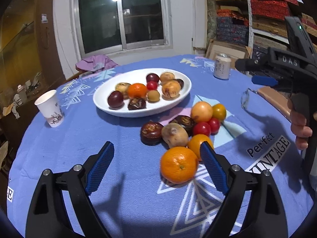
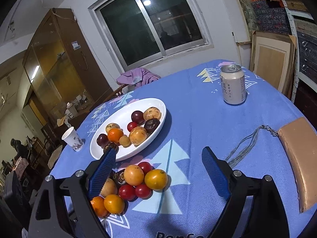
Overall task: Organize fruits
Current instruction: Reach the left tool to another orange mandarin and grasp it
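white dish (image 1: 103, 94) with mixed fruit (image 1: 171, 89)

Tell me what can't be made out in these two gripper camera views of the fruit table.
- Right wrist view: the round orange mandarin on the blue cloth is half hidden by the right gripper finger.
- Left wrist view: the black printed lettering is cut off by the left edge.
- Both views: the silver drink can label is too small to read.
- Right wrist view: the dark brown fruit in the white oval plate sits behind a fingertip.
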{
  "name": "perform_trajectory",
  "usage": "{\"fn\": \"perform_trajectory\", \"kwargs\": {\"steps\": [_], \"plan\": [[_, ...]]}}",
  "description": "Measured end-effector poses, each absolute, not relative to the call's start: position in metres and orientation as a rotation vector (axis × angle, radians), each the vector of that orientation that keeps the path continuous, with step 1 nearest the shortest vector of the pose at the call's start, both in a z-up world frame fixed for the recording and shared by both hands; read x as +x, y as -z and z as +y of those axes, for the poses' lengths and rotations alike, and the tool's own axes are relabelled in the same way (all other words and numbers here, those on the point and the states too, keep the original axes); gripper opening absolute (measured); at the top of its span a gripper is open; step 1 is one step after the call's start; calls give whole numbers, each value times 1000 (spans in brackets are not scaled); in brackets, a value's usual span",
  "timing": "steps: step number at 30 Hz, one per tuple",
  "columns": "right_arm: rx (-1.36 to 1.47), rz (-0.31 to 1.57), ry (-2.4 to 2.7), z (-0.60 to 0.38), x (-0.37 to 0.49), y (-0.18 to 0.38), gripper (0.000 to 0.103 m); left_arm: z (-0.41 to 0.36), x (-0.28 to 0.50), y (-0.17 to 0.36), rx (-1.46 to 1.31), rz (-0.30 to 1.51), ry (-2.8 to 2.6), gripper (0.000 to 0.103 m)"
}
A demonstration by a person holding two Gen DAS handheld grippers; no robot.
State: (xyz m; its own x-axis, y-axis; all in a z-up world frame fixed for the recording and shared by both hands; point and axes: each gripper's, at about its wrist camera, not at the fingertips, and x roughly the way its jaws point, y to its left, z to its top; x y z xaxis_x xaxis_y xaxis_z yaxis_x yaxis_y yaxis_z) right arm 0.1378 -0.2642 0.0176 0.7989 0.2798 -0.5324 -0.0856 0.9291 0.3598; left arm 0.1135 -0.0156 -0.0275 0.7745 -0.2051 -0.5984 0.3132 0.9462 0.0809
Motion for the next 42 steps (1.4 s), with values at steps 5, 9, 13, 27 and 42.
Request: {"fn": "perform_trajectory", "kwargs": {"steps": [5,9,13,27,42], "plan": [[303,622,-206,-259,136,-17,90,-22,121,37,211,672,284,86],[315,628,-202,-262,137,-16,90,-12,129,40,173,716,257,94],[327,624,-201,-265,138,-17,90,8,126,30,185,683,179,94],[321,633,-207,-264,139,-14,90,36,120,25,98,683,174,94],[304,647,-221,-258,140,-12,90,24,102,41,141,743,265,94]]}}
